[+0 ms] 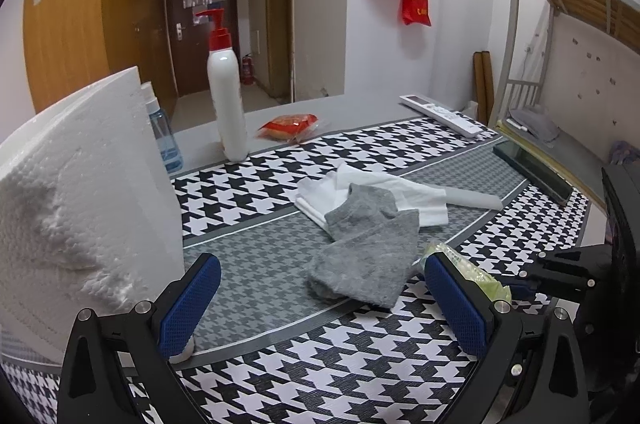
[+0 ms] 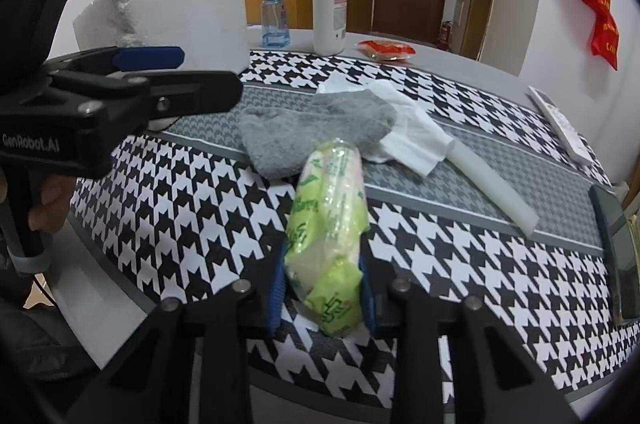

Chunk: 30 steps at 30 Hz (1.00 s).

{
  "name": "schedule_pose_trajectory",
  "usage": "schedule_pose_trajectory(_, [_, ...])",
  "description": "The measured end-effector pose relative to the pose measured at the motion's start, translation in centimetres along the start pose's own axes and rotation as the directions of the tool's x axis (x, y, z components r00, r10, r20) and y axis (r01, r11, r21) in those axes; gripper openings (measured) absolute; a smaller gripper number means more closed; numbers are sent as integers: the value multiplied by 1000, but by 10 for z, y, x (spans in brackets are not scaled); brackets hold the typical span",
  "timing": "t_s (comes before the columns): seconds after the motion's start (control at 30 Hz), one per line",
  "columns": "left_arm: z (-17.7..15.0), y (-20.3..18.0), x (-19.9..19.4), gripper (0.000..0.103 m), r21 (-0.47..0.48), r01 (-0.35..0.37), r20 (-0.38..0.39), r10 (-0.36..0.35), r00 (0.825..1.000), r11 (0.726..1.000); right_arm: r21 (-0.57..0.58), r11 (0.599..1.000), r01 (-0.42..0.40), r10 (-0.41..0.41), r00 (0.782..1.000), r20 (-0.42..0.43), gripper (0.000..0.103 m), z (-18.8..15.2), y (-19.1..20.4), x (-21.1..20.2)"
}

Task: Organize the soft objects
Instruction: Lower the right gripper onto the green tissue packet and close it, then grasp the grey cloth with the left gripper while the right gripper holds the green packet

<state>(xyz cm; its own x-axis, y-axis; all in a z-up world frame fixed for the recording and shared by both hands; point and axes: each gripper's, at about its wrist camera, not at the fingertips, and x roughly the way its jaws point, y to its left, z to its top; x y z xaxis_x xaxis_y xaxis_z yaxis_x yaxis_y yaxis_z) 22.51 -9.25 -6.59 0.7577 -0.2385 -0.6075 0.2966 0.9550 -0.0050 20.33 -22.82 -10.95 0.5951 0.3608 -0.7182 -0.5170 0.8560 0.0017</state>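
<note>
Right gripper [image 2: 323, 298] clamped on crinkly green plastic tissue pack [image 2: 326, 224] just beside grey knit sock [image 1: 366, 256], left gripper [image 1: 320, 304] wide open, empty, near sock; sock and white tissues [image 1: 384, 194] look unsorted

Fuzzy knit grey sock [image 1: 362, 256]; glossy crinkled plastic tissue pack [image 2: 326, 224]; rough foam block [image 1: 76, 192].

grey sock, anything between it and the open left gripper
Nothing visible. The grey sock lies on the mat just ahead of the left gripper, whose jaws stand wide apart with only bare mat between.
</note>
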Motion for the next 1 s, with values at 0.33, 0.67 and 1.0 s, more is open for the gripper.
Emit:
schedule_pose_trajectory(0.33, [5,-11,6,102,35,11,-12,-11,1000,999,67,998,3,-6,999,43,32,-2,-20,-18])
schedule_pose_trajectory(0.67, [9,-25,20,102,65,56,-45,-53,998,996,119,992,32,-41,996,79,32,-4,-42,-33])
schedule_pose_trajectory(1.0, [9,-30,43,93,54,86,-130,-79,988,995,133,990,47,-57,996,75,32,-7,-50,-36])
